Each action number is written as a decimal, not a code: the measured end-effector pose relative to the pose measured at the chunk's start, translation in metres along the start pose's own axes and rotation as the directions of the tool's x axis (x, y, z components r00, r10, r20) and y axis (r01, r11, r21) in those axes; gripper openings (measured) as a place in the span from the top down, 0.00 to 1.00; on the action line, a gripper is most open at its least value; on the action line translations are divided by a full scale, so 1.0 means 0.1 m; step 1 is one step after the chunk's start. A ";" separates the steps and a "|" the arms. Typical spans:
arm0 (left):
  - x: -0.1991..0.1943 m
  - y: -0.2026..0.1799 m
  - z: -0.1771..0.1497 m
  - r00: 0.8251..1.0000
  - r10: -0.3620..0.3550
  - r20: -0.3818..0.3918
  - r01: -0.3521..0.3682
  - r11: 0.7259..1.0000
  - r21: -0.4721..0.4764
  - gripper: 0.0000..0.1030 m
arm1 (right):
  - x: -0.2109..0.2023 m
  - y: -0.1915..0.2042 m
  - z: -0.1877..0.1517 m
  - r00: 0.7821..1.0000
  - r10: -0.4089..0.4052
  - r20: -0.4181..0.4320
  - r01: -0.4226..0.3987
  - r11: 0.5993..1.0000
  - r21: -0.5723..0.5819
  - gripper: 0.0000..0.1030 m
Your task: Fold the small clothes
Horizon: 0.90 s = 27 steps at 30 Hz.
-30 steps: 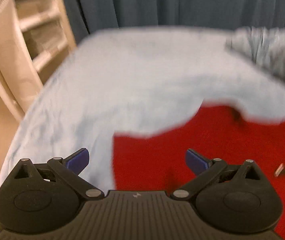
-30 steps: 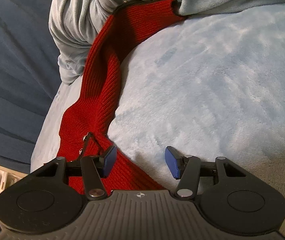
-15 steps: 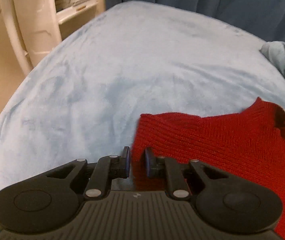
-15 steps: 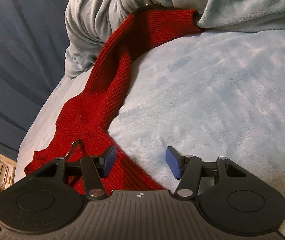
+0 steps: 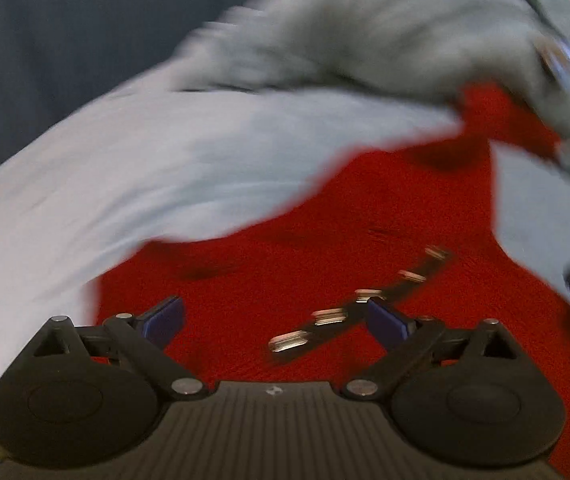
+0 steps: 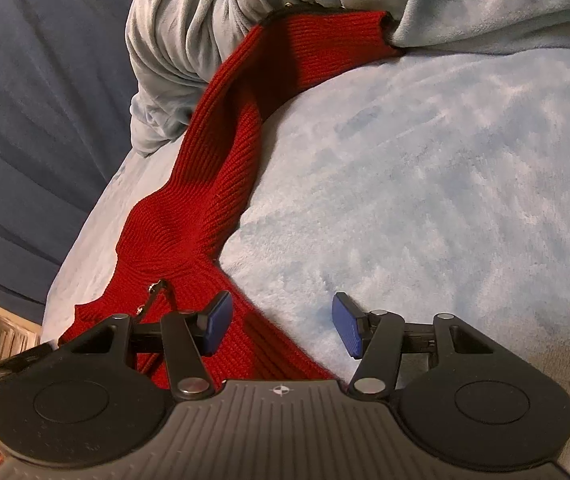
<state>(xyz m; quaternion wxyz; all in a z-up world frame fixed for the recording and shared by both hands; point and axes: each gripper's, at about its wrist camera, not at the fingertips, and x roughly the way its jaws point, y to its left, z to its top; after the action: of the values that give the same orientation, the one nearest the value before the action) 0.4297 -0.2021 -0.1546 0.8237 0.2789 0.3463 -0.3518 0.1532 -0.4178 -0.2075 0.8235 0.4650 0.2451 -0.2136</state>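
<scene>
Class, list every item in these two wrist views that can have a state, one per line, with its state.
red sweater: unfolded, stretched out, far end tucked under the bunched blanket.
bunched blanket: crumpled in a heap.
light blue cover: spread flat.
left tool: jaws opening, nothing gripped.
right tool: open, nothing gripped.

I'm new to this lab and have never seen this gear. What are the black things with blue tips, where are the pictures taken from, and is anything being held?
Each picture comes from a camera mounted on a hand-held gripper that a person carries, looking along its two blue-padded fingers. The left hand-held gripper is opening above a red knit sweater, gripping nothing. The right hand-held gripper stands open over the sweater's edge, also holding nothing. The sweater lies on a light blue fleece blanket; its far end is tucked under a bunched-up fold.
</scene>
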 end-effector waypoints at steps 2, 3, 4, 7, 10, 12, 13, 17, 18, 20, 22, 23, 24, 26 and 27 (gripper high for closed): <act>0.29 -0.31 0.07 0.998 -0.022 -0.064 0.030 0.993 0.114 0.05 | 0.00 0.00 0.01 1.000 0.003 -0.006 -0.003 1.000 0.005 0.43; 0.42 -0.38 0.06 0.996 -0.027 -0.089 0.040 0.988 0.147 0.07 | 0.00 -0.01 0.01 1.000 0.004 -0.010 -0.004 1.000 0.006 0.43; 0.51 -0.46 0.04 0.994 -0.023 -0.106 0.040 0.985 0.168 0.13 | 0.00 -0.01 0.01 1.000 0.006 -0.014 -0.006 1.000 0.008 0.43; 0.50 -0.46 0.04 0.990 -0.116 -0.080 0.123 0.987 0.099 0.73 | 0.01 -0.02 0.03 1.000 0.011 -0.025 -0.011 1.000 0.013 0.43; 0.43 -0.44 0.02 0.993 -0.102 -0.058 0.108 0.989 0.103 1.00 | 0.01 -0.04 0.05 0.999 0.017 -0.033 -0.016 0.999 0.029 0.43; 0.40 -0.37 0.12 0.997 -0.078 -0.029 0.079 0.996 0.046 0.99 | 0.01 -0.05 0.05 0.999 0.018 -0.038 -0.017 0.999 0.036 0.45; 0.38 -0.31 0.20 0.998 -0.067 -0.008 0.067 0.998 0.011 0.99 | 0.01 -0.06 0.06 0.999 0.018 -0.039 -0.017 0.999 0.044 0.45; 0.41 -0.20 0.41 0.999 0.001 0.044 0.002 0.999 -0.054 0.99 | 0.00 -0.07 0.06 0.999 0.022 -0.045 -0.020 0.998 0.062 0.45; 0.42 -0.20 0.42 0.999 -0.006 0.049 0.008 0.999 -0.034 0.99 | 0.00 -0.07 0.06 0.999 0.023 -0.046 -0.020 0.998 0.063 0.45; 0.54 -0.27 0.37 0.998 0.061 0.023 -0.062 0.998 0.025 0.98 | -0.01 -0.07 0.06 0.999 0.023 -0.045 -0.020 0.998 0.066 0.45; 0.73 -0.29 0.31 0.993 0.111 -0.033 -0.110 0.994 0.025 0.88 | -0.01 -0.06 0.05 0.999 0.020 -0.045 -0.018 0.998 0.059 0.45; 0.79 -0.30 0.28 0.989 0.140 -0.053 -0.139 0.990 0.022 0.76 | -0.01 -0.07 0.06 0.999 0.022 -0.045 -0.019 0.998 0.062 0.45; 0.79 -0.31 0.25 0.984 0.169 -0.049 -0.168 0.986 0.022 0.65 | -0.01 -0.07 0.06 0.999 0.024 -0.045 -0.021 0.998 0.067 0.45; 0.71 -0.30 0.25 0.981 0.193 -0.014 -0.193 0.981 -0.017 0.42 | -0.01 -0.09 0.07 0.998 0.030 -0.046 -0.026 0.996 0.081 0.45; 0.63 -0.26 0.22 0.982 0.186 -0.002 -0.186 0.980 -0.066 0.21 | -0.01 -0.10 0.07 0.998 0.035 -0.045 -0.031 0.995 0.090 0.44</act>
<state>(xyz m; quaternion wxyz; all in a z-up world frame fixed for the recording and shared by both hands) 0.4501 -0.2572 -0.1947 0.8624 0.2822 0.3283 -0.2622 0.1478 -0.4282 -0.2100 0.7993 0.5102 0.2467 -0.1999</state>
